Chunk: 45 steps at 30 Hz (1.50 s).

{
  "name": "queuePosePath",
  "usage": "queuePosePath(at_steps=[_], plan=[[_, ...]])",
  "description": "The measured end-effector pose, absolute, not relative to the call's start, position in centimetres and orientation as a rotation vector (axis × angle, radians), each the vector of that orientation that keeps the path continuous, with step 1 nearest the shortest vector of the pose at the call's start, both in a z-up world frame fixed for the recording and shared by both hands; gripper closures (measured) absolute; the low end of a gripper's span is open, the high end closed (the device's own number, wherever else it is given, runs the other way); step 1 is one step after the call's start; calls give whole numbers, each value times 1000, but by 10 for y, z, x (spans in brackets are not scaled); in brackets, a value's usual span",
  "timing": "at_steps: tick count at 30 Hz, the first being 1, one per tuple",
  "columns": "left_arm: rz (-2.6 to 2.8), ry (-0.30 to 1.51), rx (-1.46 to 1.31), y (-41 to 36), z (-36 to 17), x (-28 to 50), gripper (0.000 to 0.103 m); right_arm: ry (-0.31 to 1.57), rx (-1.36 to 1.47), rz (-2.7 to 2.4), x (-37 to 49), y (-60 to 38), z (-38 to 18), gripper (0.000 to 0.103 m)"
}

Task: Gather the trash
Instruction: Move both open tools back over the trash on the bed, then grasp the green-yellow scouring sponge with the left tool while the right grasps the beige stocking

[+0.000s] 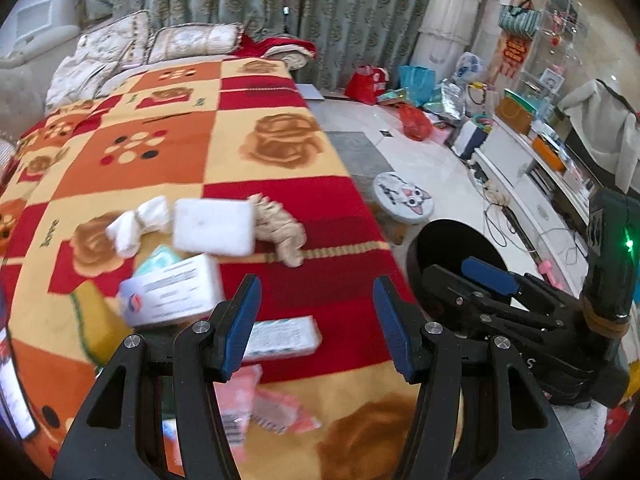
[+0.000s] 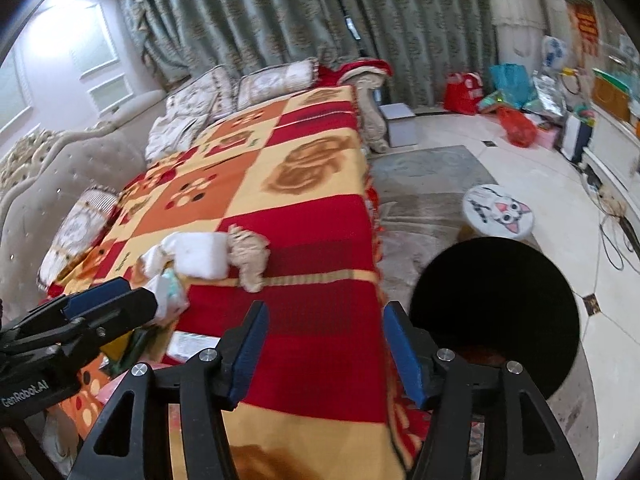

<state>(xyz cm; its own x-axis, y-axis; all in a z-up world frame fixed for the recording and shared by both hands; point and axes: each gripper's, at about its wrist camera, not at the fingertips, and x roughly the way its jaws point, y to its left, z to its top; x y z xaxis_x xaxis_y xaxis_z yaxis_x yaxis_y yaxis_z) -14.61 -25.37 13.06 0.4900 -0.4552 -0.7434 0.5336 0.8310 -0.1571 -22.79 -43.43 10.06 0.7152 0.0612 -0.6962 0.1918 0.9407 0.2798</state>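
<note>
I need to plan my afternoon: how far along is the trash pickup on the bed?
Done: cannot tell; the black bin beside the bed looks dark inside. In hand: nothing; the left gripper and right gripper are both open and empty. Left: the white tissue, white pad, brown paper wad, boxes and pink wrappers lie on the blanket.

The bed (image 1: 224,128) is seen from close above its near end in both views, looking down along it toward the curtains (image 2: 360,32). The black bin (image 2: 496,312) and cat stool (image 1: 404,198) are shared; the right view is perhaps set further right.
</note>
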Motion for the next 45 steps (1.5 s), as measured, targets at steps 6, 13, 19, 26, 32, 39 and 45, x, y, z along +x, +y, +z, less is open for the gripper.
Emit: queuePosePath(at_steps=[6,13,19,26,32,39,45], plan=[[-544,891,72,-216,125,-142,46,790,318,-10,-216,-405,102,44],[-476,889,24,-172,126,-134,46,818,289,53,-203,-376,98,43],[-412,903,-13,-141,121,-121,46,838,261,93,-194,-355,95,40],[-382,938,-42,-123,109,-112,46,853,243,125,-180,-341,92,39],[-380,968,-89,-116,102,-100,46,880,244,113,-157,-343,84,39],[-383,980,-122,-121,99,-80,46,901,222,108,-120,-349,79,38],[-375,1024,-148,-120,90,-65,46,927,185,104,-82,-351,73,38]])
